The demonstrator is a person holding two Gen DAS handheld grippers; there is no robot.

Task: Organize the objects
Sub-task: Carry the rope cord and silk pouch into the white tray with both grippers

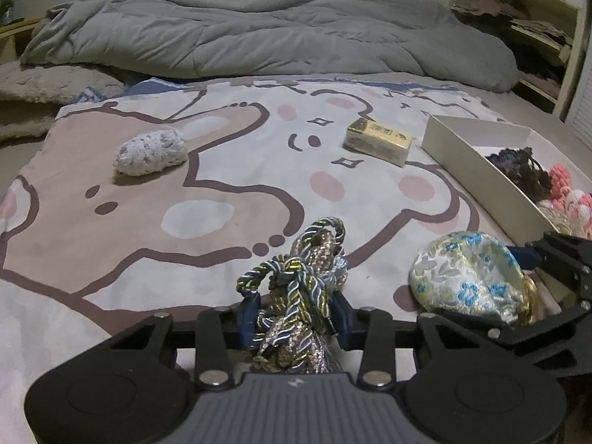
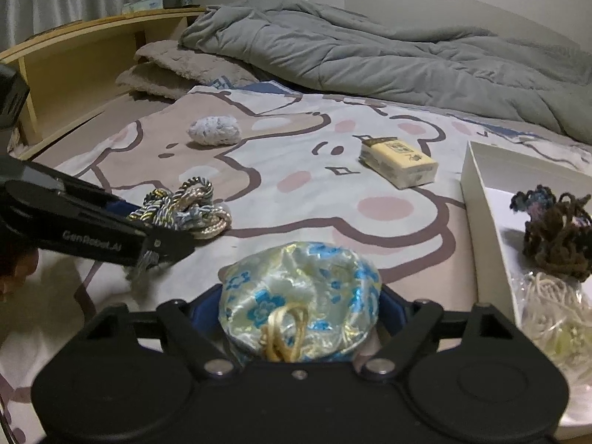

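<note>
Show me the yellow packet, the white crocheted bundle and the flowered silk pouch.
yellow packet (image 1: 378,140), left wrist view, middle of its top face
white crocheted bundle (image 1: 150,152), left wrist view, centre of the knit
flowered silk pouch (image 2: 299,288), right wrist view, centre of the fabric

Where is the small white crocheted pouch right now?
The small white crocheted pouch lies alone, far left on the bedsheet, left of the yellow packet.

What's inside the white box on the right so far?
The white box holds a dark brown yarn bundle and cream cord; the left view adds pink knitted pieces. Its far end looks bare. The nearest corner is out of frame.
</note>
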